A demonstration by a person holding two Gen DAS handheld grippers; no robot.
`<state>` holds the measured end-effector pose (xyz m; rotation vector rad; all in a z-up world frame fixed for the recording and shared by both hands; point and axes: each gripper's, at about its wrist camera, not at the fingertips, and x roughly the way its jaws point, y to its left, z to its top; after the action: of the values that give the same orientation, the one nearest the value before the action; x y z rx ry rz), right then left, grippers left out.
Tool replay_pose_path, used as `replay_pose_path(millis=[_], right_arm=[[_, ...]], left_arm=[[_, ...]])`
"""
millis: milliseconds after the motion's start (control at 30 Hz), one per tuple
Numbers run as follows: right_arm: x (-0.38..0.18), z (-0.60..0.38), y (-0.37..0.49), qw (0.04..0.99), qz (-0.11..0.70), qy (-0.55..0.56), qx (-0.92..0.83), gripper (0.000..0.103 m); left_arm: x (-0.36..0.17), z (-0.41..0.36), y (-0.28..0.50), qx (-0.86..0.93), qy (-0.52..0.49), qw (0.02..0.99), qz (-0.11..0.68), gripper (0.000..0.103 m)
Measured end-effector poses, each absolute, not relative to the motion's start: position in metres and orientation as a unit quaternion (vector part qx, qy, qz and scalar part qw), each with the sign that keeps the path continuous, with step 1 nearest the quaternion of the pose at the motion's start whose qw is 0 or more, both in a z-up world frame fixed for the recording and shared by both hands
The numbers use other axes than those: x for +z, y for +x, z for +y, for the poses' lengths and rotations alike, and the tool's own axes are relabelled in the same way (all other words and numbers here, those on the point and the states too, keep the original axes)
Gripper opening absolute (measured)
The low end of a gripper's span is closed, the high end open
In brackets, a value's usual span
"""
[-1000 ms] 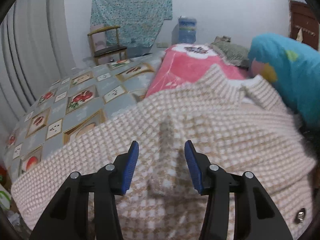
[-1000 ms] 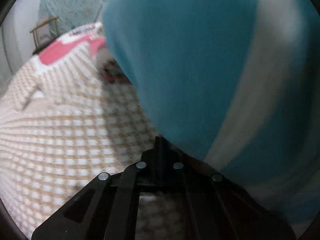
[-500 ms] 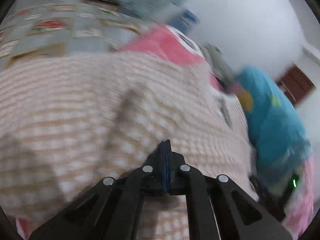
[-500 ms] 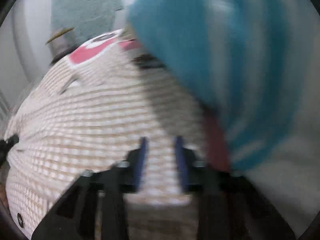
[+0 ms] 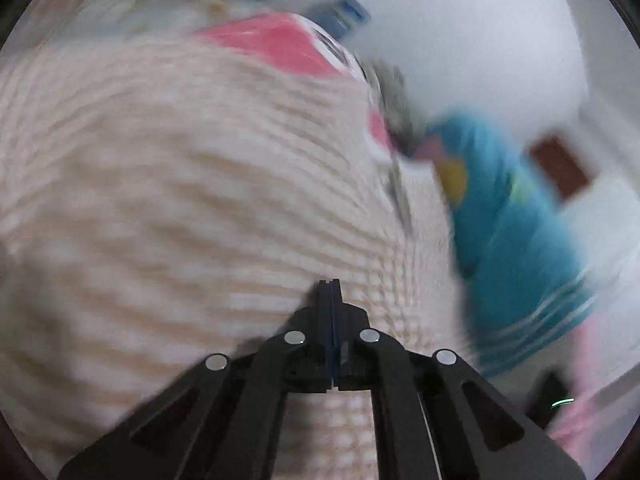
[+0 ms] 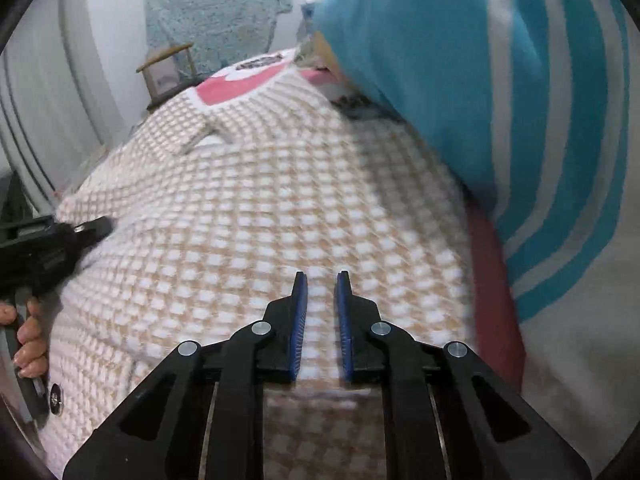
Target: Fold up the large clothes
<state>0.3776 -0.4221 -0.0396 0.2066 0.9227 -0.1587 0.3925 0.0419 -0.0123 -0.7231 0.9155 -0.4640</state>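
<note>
Bed, checked garment [image 6: 260, 208]; left claw [image 5: 331, 286] closed, right claw [image 6: 321, 280] ajar

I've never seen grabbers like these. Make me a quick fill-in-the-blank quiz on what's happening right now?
1. The left gripper has its fingers pressed ____.
2. The right gripper hovers with a ____ between its blue pads.
3. The checked sweater lies spread over a ____ blanket.

Missing words: together; gap; pink

White wall [image 6: 116, 32], wooden chair [image 6: 166, 70], hung teal cloth [image 6: 218, 12].
</note>
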Motion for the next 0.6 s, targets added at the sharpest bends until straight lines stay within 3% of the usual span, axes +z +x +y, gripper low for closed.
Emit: replay_pose_path(millis=[100, 200, 300, 433, 533, 600], right_arm=[[-0.038, -0.415, 0.369, 0.890, 0.442, 0.068, -0.087, 0.012], [-0.034, -0.413, 0.367, 0.891, 0.442, 0.050, -0.093, 0.012], [-0.038, -0.412, 0.370, 0.894, 0.436, 0.052, -0.090, 0.012], [-0.040, -0.406, 0.361, 0.897, 0.429, 0.029, -0.099, 0.014], [-0.040, -0.409, 0.363, 0.898, 0.428, 0.041, -0.093, 0.014], [-0.040, -0.410, 0.361, 0.898, 0.429, 0.046, -0.090, 0.014]], left_arm=[[0.001, 0.070, 0.377, -0.145, -0.320, 0.840, 0.413, 0.004], [0.028, 0.041, 0.371, -0.097, -0.208, 0.870, 0.436, 0.003], [0.062, 0.001, 0.363, -0.113, -0.121, 0.901, 0.401, 0.003], [0.058, -0.037, 0.362, -0.219, -0.200, 0.859, 0.418, 0.003], [0.008, -0.044, 0.371, -0.236, -0.281, 0.802, 0.471, 0.006], [-0.011, -0.019, 0.367, -0.252, -0.339, 0.782, 0.458, 0.004]])
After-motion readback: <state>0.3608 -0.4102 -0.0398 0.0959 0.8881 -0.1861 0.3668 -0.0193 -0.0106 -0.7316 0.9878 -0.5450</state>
